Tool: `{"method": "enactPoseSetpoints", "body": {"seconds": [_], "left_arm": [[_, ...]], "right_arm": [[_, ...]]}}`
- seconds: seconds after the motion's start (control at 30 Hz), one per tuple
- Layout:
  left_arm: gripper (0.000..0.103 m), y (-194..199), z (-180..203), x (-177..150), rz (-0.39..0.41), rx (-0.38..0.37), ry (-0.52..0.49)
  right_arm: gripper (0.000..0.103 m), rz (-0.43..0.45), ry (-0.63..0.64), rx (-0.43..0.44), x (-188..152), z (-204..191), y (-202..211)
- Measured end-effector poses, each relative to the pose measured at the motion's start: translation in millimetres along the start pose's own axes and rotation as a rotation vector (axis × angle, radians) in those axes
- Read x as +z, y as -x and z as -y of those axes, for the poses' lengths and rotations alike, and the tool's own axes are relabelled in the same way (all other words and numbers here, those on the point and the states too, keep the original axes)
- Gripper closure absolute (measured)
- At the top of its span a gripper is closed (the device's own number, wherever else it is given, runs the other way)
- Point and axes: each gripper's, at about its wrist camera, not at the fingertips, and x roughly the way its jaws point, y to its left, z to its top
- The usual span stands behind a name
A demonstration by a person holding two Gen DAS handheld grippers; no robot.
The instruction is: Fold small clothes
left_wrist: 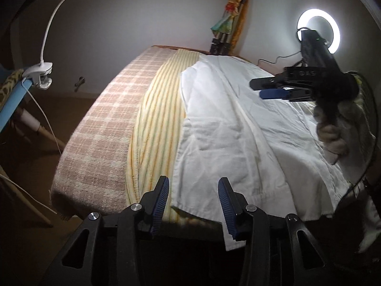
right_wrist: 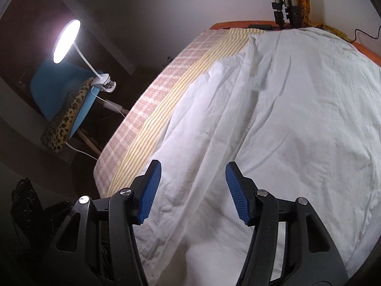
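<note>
Left tool (left_wrist: 193,188): parted, empty (above white garment (left_wrist: 238,128) edge) | right tool (right_wrist: 193,175): parted, empty, over garment

White garment (right_wrist: 273,119): spread wrinkled over a striped yellow cloth (right_wrist: 152,124) and a pink checked blanket (right_wrist: 133,119). Right gripper (right_wrist: 193,190): held above the garment, jaws apart, nothing between them. Clip lamp (right_wrist: 66,40): lit, clamped to a blue chair (right_wrist: 59,83).

white garment (left_wrist: 238,128) — wrinkled, spread flat; unfolded
</note>
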Motion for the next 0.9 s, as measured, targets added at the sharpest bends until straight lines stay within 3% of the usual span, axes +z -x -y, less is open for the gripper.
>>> {"method": "enactPoseSetpoints", "body": {"seconds": [0.17,0.27,0.33,0.43,0.57,0.73,0.9], "left_arm": [[0.063,-22,-6,6,-0.014,-0.029,0.054],[0.066,-35,-3,3,-0.037,-0.039,0.06],[0.069,-40,-4,0,-0.045,-0.038,0.067],[0.079,-45,-6,-3,-0.043,-0.037,0.077],[0.103,-44,-9,-3,-0.038,-0.094,0.098],[0.103,-41,0,-9,-0.034,-0.122,0.047],[0.103,-30,-4,-12,0.01,-0.075,0.059]], "right_arm": [[0.042,0.01,0.038,-0.014,37,-18,-5],[0.042,-0.023,0.05,-0.005,58,-29,-26],[0.037,-0.044,0.047,-0.048,69,-34,-45],[0.035,-0.076,0.026,-0.092,82,-36,-75],[0.035,-0.111,-0.026,-0.162,95,-34,-111],[0.035,-0.169,-0.023,-0.29,108,-36,-147],[0.035,-0.223,0.054,-0.413,115,-41,-171]]}}
